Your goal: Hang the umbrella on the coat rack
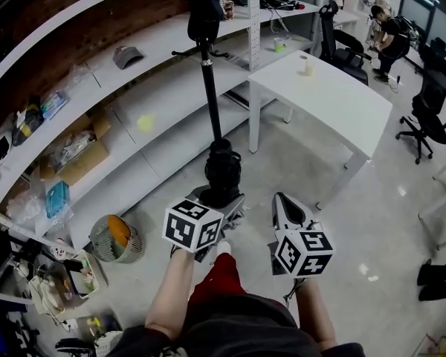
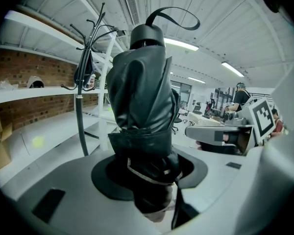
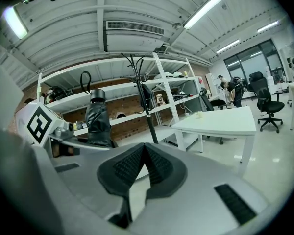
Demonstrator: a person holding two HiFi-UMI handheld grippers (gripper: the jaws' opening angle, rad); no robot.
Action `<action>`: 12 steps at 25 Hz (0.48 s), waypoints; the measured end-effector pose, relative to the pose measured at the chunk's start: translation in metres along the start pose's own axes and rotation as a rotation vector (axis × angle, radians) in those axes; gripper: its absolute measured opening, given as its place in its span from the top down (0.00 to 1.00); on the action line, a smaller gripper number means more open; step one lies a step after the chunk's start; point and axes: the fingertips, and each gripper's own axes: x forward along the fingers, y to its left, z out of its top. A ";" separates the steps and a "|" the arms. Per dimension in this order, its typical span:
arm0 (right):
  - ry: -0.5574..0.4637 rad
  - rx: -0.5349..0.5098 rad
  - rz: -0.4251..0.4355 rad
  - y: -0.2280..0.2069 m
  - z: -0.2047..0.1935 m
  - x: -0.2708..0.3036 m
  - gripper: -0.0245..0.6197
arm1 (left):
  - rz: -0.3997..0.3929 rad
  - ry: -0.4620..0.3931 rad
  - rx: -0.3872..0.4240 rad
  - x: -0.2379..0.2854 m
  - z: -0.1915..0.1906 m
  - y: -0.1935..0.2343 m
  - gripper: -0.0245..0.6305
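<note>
My left gripper (image 1: 221,199) is shut on a folded black umbrella (image 1: 223,171), which stands upright out of the jaws. In the left gripper view the umbrella (image 2: 143,106) fills the middle, its wrist loop (image 2: 179,17) at the top. The black coat rack (image 1: 208,88) stands just beyond it by the shelves, something dark hanging from its top hooks (image 1: 204,10). The coat rack (image 2: 83,82) rises left of the umbrella. My right gripper (image 1: 282,199) is beside the left one, shut and empty, its pads (image 3: 159,163) meeting at the tips. It sees the umbrella (image 3: 98,119) and the rack (image 3: 144,102) ahead.
White shelving (image 1: 134,103) runs along the brick wall on the left, with boxes and clutter. A white table (image 1: 334,103) stands right of the rack. Black office chairs (image 1: 431,110) and a person (image 1: 386,36) are at the far right. A wire bin (image 1: 115,240) sits low left.
</note>
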 end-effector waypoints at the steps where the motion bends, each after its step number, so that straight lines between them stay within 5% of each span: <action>1: 0.003 -0.003 -0.003 -0.002 0.001 0.006 0.93 | -0.003 -0.002 -0.002 0.005 0.003 0.004 0.66; 12: -0.003 -0.019 -0.009 -0.007 0.036 0.103 0.93 | 0.008 -0.025 -0.009 0.042 0.050 0.092 0.66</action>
